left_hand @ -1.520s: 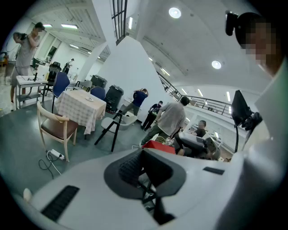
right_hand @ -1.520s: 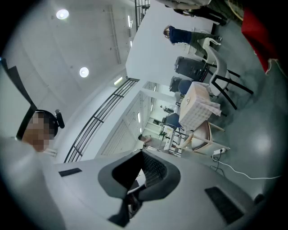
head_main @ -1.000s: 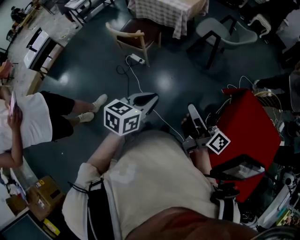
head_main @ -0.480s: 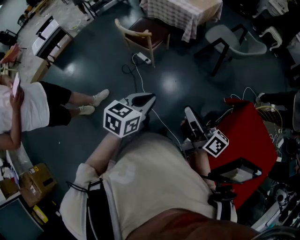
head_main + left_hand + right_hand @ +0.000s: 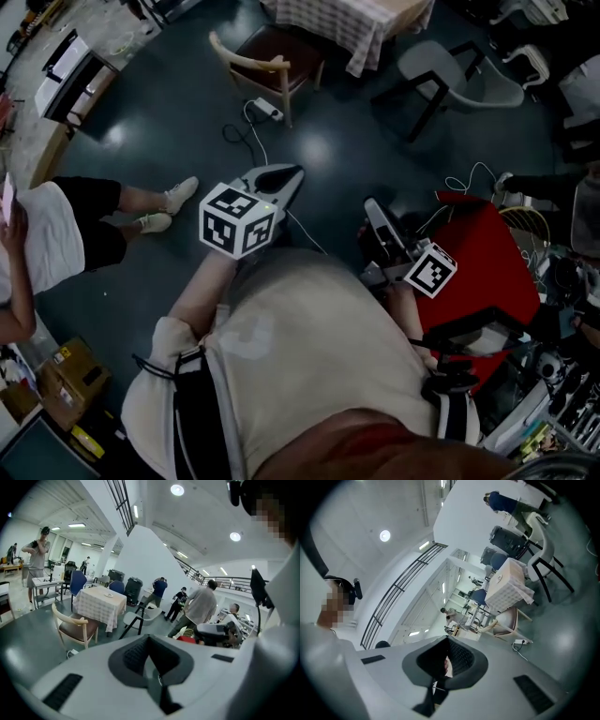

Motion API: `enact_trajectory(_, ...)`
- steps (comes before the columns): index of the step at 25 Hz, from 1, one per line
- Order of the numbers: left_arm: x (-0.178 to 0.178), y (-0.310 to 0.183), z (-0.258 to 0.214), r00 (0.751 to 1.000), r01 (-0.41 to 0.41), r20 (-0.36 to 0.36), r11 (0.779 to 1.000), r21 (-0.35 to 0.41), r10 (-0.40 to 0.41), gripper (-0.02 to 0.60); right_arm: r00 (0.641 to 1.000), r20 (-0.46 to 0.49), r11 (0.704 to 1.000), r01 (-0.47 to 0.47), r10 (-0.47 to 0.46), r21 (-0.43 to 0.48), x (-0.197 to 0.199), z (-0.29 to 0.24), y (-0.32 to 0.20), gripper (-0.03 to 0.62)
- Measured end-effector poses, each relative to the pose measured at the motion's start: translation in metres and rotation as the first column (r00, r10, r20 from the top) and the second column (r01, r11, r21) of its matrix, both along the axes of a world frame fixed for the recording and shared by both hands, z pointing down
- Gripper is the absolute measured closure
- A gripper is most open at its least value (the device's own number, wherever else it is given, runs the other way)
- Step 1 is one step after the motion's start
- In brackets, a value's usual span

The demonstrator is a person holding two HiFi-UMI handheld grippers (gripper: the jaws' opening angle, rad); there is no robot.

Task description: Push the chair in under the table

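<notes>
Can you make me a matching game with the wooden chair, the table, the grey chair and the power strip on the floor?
Things:
1 wooden chair
2 table
3 grey chair
4 power strip

Clues:
A lies on the floor with a cable
B has black legs
C wears a checked cloth
D has a brown seat and stands out from the table

Pairs: 1-D, 2-C, 3-B, 4-A

Head view dim, glare on floor (image 5: 314, 150); gripper views bright under ceiling lights (image 5: 177, 489), fisheye-curved edges.
</notes>
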State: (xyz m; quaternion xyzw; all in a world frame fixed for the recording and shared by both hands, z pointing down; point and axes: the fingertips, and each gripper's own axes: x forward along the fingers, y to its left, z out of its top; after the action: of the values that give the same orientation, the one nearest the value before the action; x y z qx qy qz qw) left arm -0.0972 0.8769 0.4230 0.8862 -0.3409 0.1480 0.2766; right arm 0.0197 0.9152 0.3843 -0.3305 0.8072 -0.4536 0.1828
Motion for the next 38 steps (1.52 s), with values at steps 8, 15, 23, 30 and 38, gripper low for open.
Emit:
enact_trajectory(8,-0.058,-0.069,0.023,0.999,0.022,-0.032,0.999,-0.030,-0.023,0.577,0.993,-0.116,0.991,-0.009,-0.006,-0.131,-0.050,0.026,-0.069,0.585)
enact_trajectory(15,-0.099,-0.112,0.024,0.996,0.051,-0.065,0.998,-0.045,-0.054,0.577,0.982,-0.184,0.989,0.018,-0.045,-0.146,-0.092,0.021,-0.116,0.585)
enact_trajectory(23,-0.125,-0.145,0.038,0.991,0.105,-0.075,0.993,-0.056,-0.109,0.575,0.964,-0.250,0.978,0.045,-0.097,-0.205,-0.115,0.034,-0.148,0.585)
enact_trajectory(30,-0.127,-0.150,0.055,0.984,0.169,-0.030,0.979,-0.115,-0.174,0.577,0.958,-0.219,0.955,0.125,-0.187,-0.270,-0.120,0.056,-0.172,0.585)
enact_trajectory(38,-0.056,-0.208,0.056,0.990,0.134,0.050,0.982,-0.134,-0.129,0.577,0.979,-0.148,0.952,0.095,-0.143,-0.290,-0.045,0.060,-0.232,0.585)
